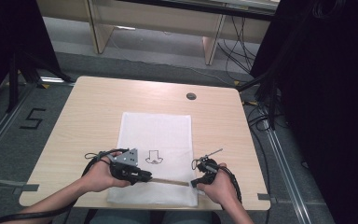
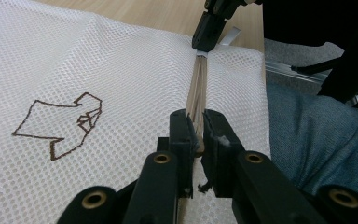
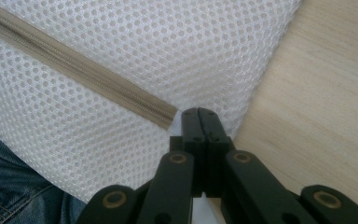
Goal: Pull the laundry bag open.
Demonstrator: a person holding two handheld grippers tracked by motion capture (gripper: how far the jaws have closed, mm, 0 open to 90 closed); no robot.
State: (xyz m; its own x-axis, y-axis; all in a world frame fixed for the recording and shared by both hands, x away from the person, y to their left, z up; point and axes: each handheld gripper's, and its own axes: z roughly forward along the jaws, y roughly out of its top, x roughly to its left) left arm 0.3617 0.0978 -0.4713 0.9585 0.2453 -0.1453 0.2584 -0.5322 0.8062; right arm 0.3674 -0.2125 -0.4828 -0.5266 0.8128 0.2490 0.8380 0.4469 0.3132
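Observation:
A white mesh bag (image 1: 161,126) lies flat on the wooden table (image 1: 88,107), with a brown shirt outline (image 1: 154,157) stitched on it. Its tan zipper (image 1: 170,182) runs along the near edge. My left gripper (image 1: 147,177) is shut on the zipper (image 2: 198,84); in the left gripper view its tips (image 2: 196,128) pinch the tan strip. My right gripper (image 1: 195,183) is shut on the bag's mesh at the zipper's right end (image 3: 168,116), its jaws (image 3: 199,114) pressed together. What lies between the pads is hidden.
A round cable hole (image 1: 191,96) sits at the table's far side. The near table edge is right behind the bag, with the person's jeans (image 2: 317,135) below it. Bare wood (image 3: 317,93) lies to the right of the bag. Dark drapes and cables flank the table.

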